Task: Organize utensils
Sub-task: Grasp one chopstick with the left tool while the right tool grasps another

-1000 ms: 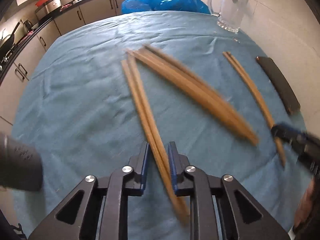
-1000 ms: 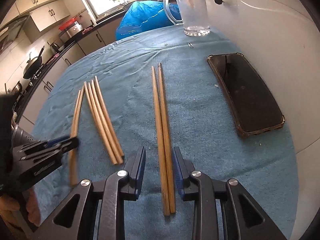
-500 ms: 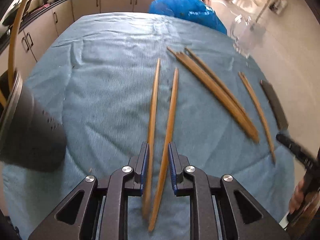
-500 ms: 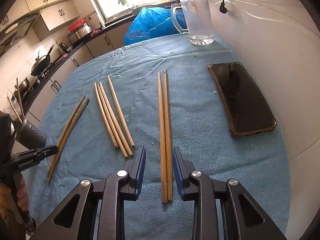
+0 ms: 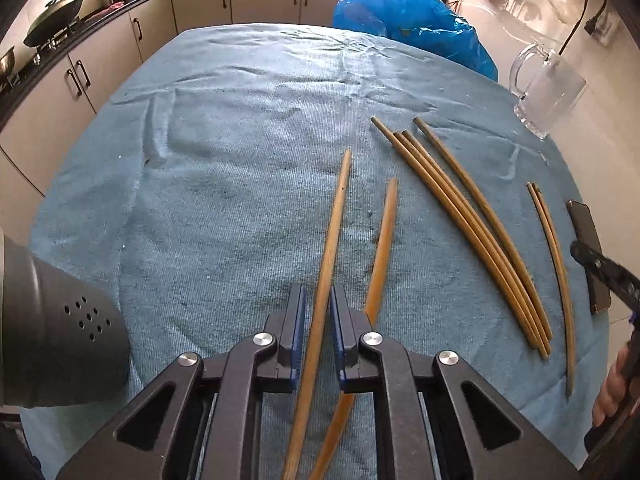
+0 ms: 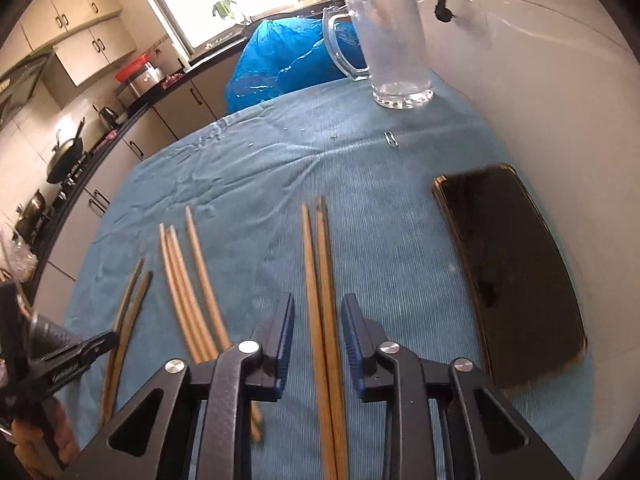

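Left wrist view, grey holder: a dark grey perforated utensil cylinder [image 5: 60, 332] lies at the far left, on the blue towelling cloth [image 5: 240, 152] that covers the table.
Left wrist view, left gripper: the black two-finger left gripper [image 5: 318, 312] with blue pads has just been closing; one long brown wooden chopstick [image 5: 332, 240] runs between its jaws, and whether the pads press it I cannot tell.
Left wrist view, loose stick: a second brown wooden chopstick [image 5: 382, 248] lies just right of the gripped-side one, passing outside the right finger.
Left wrist view, bundle: four brown chopsticks [image 5: 472, 232] lie together, further right of the left gripper, on the cloth.
Left wrist view, far pair: two thin chopsticks [image 5: 554, 252] lie right of the bundle, near a dark flat phone [image 5: 588, 240].
Left wrist view, mug: a clear glass handled mug [image 5: 548, 92] stands beyond the phone; a crumpled blue plastic bag [image 5: 408, 24] sits left of it.
Right wrist view, right gripper: the black right gripper [image 6: 318, 328] has just been closing; the pair of chopsticks [image 6: 322, 280] lies between its jaws with a gap on each side, so the jaws stand apart and unclamped.
Right wrist view, phone: the phone [image 6: 508, 272] lies right of that gripper.
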`<state>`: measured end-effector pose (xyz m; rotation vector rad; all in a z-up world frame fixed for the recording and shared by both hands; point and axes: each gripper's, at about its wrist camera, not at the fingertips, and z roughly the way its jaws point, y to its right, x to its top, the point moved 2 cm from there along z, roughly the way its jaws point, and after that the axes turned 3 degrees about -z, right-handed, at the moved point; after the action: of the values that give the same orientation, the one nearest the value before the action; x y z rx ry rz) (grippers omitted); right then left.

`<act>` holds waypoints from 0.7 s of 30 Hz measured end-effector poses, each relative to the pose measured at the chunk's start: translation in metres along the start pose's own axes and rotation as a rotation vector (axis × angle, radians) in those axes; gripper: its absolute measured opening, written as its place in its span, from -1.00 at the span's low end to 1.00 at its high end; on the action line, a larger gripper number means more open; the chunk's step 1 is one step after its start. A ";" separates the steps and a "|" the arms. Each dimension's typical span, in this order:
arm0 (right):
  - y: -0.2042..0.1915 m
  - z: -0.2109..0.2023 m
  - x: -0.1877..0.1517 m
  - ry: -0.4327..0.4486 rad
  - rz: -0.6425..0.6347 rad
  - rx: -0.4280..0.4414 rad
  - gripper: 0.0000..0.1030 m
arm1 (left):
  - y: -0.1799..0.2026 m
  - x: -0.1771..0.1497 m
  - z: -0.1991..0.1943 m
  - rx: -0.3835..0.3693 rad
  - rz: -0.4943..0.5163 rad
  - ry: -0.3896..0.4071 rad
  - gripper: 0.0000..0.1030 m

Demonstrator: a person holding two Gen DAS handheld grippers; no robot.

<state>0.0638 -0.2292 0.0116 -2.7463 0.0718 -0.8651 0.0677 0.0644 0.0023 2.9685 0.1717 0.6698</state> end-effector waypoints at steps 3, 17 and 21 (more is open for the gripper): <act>-0.002 0.014 0.010 -0.020 -0.015 -0.038 -0.69 | 0.003 0.003 0.001 0.012 -0.007 -0.007 -0.77; 0.007 0.021 0.012 -0.104 0.047 -0.092 -0.98 | -0.010 -0.023 -0.011 -0.048 -0.065 -0.073 -0.88; 0.014 0.001 -0.021 -0.154 0.056 -0.097 -0.98 | -0.018 -0.054 -0.026 -0.086 -0.062 -0.084 -0.88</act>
<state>0.0478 -0.2395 -0.0045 -2.8760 0.1652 -0.6500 0.0062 0.0774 0.0010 2.8892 0.2218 0.5298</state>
